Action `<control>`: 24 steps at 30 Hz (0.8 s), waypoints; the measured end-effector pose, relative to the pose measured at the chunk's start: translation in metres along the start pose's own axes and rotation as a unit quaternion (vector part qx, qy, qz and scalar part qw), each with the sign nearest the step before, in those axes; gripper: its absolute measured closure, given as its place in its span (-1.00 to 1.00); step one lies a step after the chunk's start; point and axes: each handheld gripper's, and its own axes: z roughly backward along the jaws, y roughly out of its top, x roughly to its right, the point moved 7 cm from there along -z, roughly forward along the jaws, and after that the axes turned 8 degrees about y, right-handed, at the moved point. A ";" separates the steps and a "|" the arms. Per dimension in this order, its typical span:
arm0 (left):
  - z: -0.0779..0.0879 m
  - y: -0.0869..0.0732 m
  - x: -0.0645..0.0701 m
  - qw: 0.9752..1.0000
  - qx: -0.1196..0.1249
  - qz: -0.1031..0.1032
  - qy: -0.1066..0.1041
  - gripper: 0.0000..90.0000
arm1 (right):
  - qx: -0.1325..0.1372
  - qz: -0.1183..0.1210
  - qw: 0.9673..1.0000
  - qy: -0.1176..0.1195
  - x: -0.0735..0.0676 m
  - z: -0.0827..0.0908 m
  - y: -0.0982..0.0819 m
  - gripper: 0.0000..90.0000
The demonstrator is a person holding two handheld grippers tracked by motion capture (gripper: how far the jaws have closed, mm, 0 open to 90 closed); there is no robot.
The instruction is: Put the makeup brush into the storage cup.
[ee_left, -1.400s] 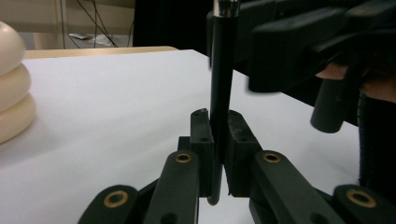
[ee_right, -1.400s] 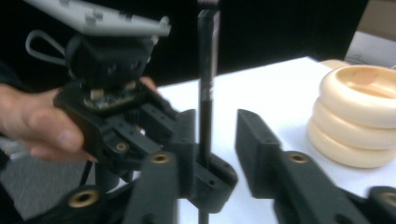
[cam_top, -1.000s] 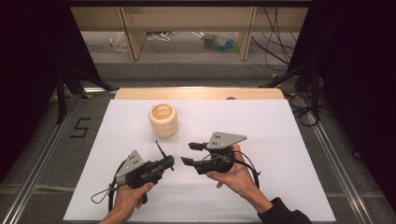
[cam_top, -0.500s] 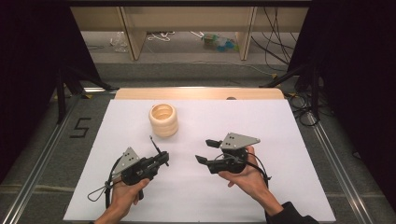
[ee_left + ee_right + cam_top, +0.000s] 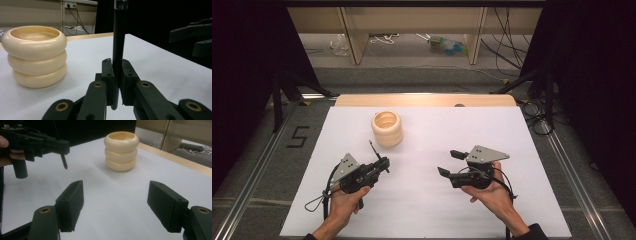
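The left hand-held gripper (image 5: 382,164) was clamped on a thin black pen (image 5: 118,47), its pads pressed against the lower part of the shaft. In the left gripper view the pen stood upright between the jaws, its upper end rising past the top edge. Seen from above, the pen poked up and away from the jaw tips, pointing toward a cream holder (image 5: 387,128) shaped like three stacked rings, open at the top. That holder stood on the white desk (image 5: 427,210) just beyond the pen, not touching it.

The right hand-held gripper (image 5: 451,163) had just been opening; its jaws stood wide with nothing between them, above bare desk, well apart from the left one and aimed toward the holder.
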 end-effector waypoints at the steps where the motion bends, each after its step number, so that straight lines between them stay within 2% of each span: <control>1: -0.001 0.001 -0.001 1.000 0.002 0.002 0.001 0.85 | 0.000 -0.002 1.000 -0.003 0.001 0.002 -0.001 -0.33; 4: -0.004 0.005 -0.005 1.000 0.005 0.003 0.006 0.85 | -0.007 -0.003 1.000 -0.012 0.004 0.009 -0.004 -0.35; 5: -0.005 0.006 -0.006 1.000 0.004 0.002 0.007 0.85 | 0.004 0.000 1.000 -0.012 0.005 0.009 -0.003 -0.35; 8: -0.007 0.009 -0.009 1.000 0.007 0.004 0.011 0.85 | -0.006 -0.008 1.000 -0.018 0.007 0.014 -0.009 -0.35; 15: -0.013 0.016 -0.014 1.000 0.008 -0.002 0.019 0.85 | 0.001 -0.014 0.999 -0.029 0.013 0.027 -0.020 -0.40; 16: -0.015 0.016 -0.015 1.000 0.008 -0.003 0.019 0.85 | 0.002 -0.010 0.999 -0.037 0.014 0.030 -0.021 -0.40; 18: -0.017 0.017 -0.016 1.000 0.006 -0.004 0.021 0.85 | 0.008 -0.019 0.999 -0.030 0.014 0.032 -0.024 -0.41; 20: -0.018 0.017 -0.018 1.000 0.006 -0.005 0.023 0.85 | -0.011 -0.020 0.999 -0.039 0.017 0.039 -0.029 -0.44; 21: -0.019 0.018 -0.019 1.000 0.005 -0.005 0.023 0.85 | 0.001 -0.021 0.999 -0.040 0.018 0.039 -0.029 -0.44; 22: -0.019 0.018 -0.020 1.000 0.006 -0.005 0.024 0.85 | -0.003 -0.013 0.999 -0.048 0.020 0.041 -0.030 -0.45; 23: -0.020 0.019 -0.021 1.000 0.006 -0.004 0.025 0.85 | 0.006 -0.015 0.999 -0.045 0.019 0.040 -0.031 -0.46; 24: -0.020 0.020 -0.022 1.000 0.006 -0.005 0.026 0.85 | 0.003 -0.015 0.999 -0.044 0.019 0.042 -0.032 -0.46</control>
